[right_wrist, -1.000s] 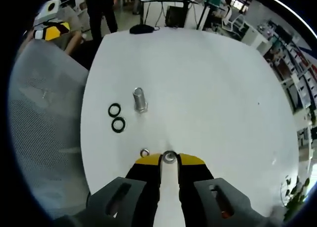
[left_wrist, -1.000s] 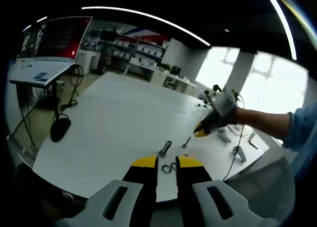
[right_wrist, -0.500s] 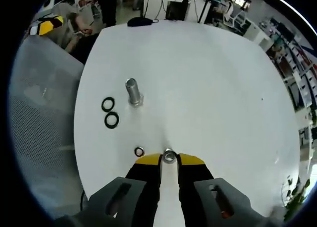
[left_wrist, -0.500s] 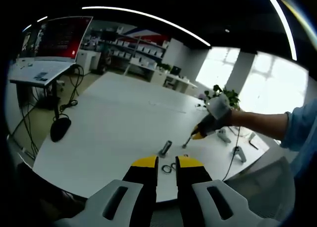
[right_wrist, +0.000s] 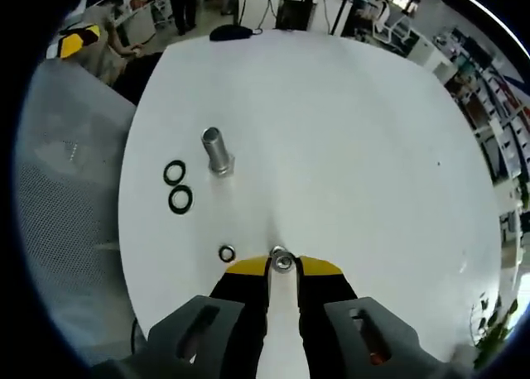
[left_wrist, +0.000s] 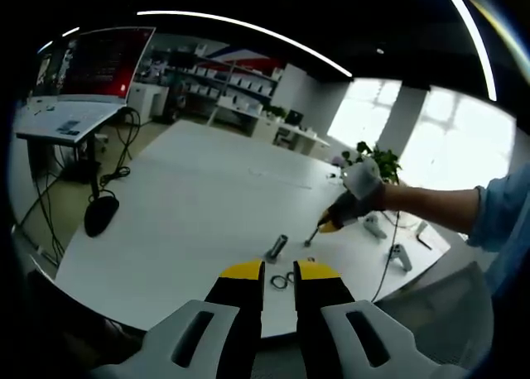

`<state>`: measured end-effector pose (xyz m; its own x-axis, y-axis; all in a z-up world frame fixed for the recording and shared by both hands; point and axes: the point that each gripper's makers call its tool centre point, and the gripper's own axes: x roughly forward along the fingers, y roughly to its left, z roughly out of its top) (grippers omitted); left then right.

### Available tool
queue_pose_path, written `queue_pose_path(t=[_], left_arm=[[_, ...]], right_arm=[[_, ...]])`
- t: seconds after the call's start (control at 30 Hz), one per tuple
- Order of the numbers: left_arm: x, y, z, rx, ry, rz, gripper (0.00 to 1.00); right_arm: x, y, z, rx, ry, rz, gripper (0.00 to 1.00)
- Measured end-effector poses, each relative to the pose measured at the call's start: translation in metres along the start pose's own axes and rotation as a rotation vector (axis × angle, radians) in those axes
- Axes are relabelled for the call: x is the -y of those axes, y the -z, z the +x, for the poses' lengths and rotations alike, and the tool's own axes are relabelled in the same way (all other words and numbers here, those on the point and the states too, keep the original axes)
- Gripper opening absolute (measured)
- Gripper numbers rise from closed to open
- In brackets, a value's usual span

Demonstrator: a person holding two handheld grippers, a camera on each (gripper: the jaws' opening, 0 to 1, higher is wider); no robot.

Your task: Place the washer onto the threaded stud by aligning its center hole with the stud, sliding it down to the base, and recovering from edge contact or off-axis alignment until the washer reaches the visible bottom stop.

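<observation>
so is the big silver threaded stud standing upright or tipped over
Upright: the silver threaded stud stands on its wider base on the white table, its round top clear of the two black rings.

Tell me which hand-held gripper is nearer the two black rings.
Left. The left hand-held gripper hovers just short of the black rings; the right hand-held gripper is farther off, past the big stud, at the thin stud.
</observation>
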<state>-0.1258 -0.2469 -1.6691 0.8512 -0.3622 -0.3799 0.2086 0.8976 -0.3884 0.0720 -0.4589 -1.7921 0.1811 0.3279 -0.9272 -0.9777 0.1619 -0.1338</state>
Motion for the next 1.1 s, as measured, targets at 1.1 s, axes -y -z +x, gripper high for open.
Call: queue_pose_path(t=[1.1], left_arm=[[0.0,0.002,0.001,-0.015,0.0,0.008,0.11]], right_arm=[[-0.003,0.016,0.046,-0.098,-0.054,-0.009,0.13]])
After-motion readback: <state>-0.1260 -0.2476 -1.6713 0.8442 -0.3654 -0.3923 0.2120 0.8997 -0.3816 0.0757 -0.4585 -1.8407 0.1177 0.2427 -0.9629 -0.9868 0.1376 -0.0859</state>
